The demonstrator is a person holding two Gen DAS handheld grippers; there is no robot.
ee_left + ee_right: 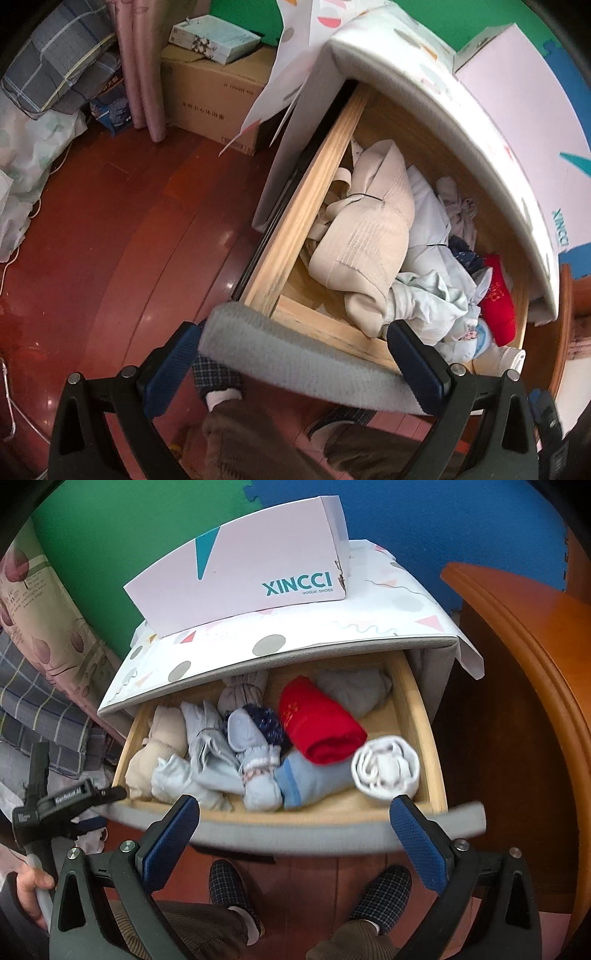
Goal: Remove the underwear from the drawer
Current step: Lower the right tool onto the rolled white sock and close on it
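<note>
The drawer stands pulled out, with its grey padded front nearest me. Inside lie a beige padded undergarment, crumpled light blue underwear, a red rolled piece, a white roll and grey bundles at the back. My right gripper hovers open over the middle of the drawer front, holding nothing. My left gripper is open at the drawer's front left corner, and the grey front passes between its fingers.
A pink XINCCI shoe box sits on the patterned cabinet top. An orange wooden piece of furniture stands close on the right. A cardboard box, curtains and bedding are to the left. The person's slippered feet stand below the drawer.
</note>
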